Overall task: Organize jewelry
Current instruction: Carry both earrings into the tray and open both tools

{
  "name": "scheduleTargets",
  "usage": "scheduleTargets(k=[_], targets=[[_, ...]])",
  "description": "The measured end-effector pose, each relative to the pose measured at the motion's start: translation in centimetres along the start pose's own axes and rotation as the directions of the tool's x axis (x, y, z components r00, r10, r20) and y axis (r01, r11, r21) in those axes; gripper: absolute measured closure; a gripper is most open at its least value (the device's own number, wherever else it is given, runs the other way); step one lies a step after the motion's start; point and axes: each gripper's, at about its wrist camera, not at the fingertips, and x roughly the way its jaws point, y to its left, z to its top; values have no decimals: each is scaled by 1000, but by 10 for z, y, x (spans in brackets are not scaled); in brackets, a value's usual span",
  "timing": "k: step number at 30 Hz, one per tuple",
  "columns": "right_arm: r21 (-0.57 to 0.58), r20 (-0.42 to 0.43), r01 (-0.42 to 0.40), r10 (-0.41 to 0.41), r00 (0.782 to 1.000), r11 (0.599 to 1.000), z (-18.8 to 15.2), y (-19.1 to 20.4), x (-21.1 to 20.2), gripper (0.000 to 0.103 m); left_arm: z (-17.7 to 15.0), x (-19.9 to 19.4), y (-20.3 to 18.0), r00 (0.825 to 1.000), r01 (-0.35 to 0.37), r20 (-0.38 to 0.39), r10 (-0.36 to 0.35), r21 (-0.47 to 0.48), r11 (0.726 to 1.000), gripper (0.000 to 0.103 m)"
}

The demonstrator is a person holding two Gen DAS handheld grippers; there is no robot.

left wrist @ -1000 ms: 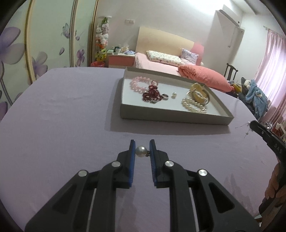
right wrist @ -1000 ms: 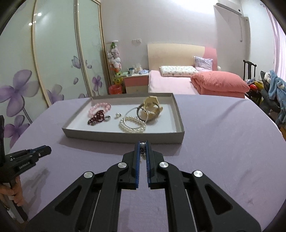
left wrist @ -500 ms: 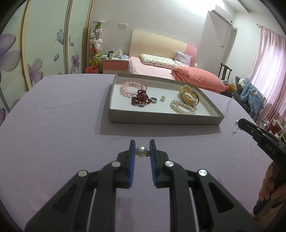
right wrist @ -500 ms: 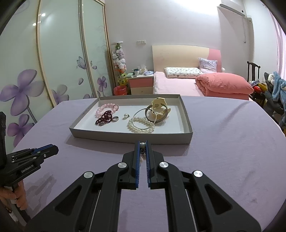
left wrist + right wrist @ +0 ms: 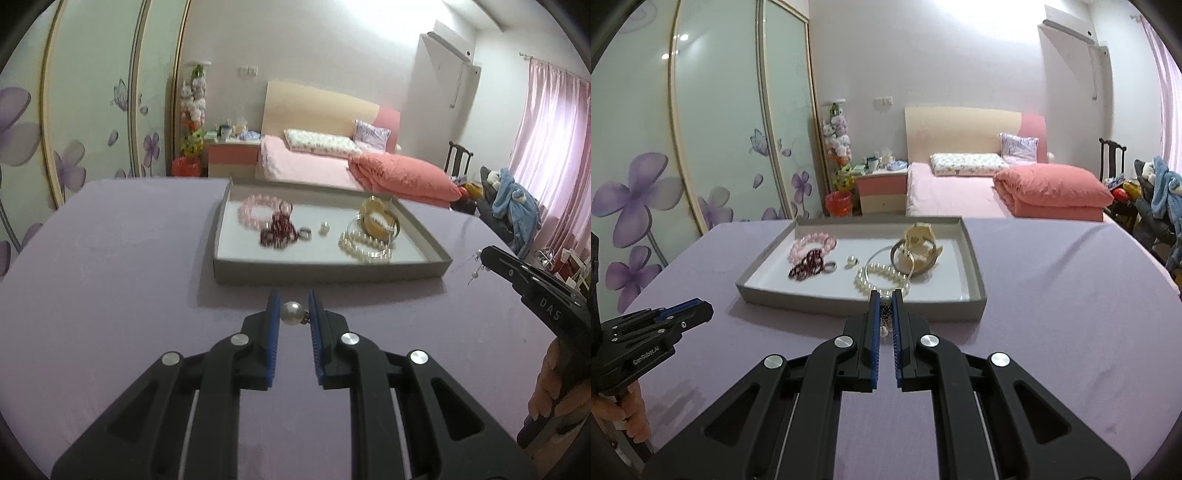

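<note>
My left gripper (image 5: 293, 308) is shut on a white pearl earring (image 5: 291, 313), held above the purple table short of the grey tray (image 5: 332, 273). My right gripper (image 5: 885, 306) is shut on a small dangling beaded earring (image 5: 885, 321), close to the tray's near wall (image 5: 857, 301). The tray holds a pink bead bracelet (image 5: 812, 243), a dark red bead bracelet (image 5: 807, 266), a silver ring (image 5: 830, 266), a small pearl piece (image 5: 851, 260), a pearl bracelet (image 5: 881, 280), bangles and a cream watch (image 5: 918, 245). The right gripper shows at the right of the left wrist view (image 5: 480, 258).
The purple table (image 5: 1071, 295) spreads around the tray. The left gripper's body (image 5: 653, 328) shows low left in the right wrist view. Behind the table stand a bed (image 5: 997, 184), a nightstand (image 5: 882, 188) and a sliding wardrobe (image 5: 720, 147).
Both grippers have risen and moved a little toward the tray, still shut on their earrings. The tray's contents have not changed.
</note>
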Motion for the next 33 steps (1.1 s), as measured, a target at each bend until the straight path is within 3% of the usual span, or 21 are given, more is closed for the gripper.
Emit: scheduleTargets(k=[11,19,22,28,33], targets=[[-9,105,9,-8,994,1000,32,3,9,96,37,2,-10,988,-30,151,26,28,999,87],[-30,223,8,-1,975,1000,63,5,39,96,75,31,-19,960,-80,271,66,43,996,87],[-33,200,6,1,980,999,68,5,65,96,83,47,-24,957,-92,281,70,64,994,87],[5,107,-13,12,994,1000,63,1,113,96,93,91,-20,972,-77,227,66,38,996,87],[72,82,-71,65,995,995,56,-9,124,92,94,112,-14,978,-63,200,59,14,998,87]])
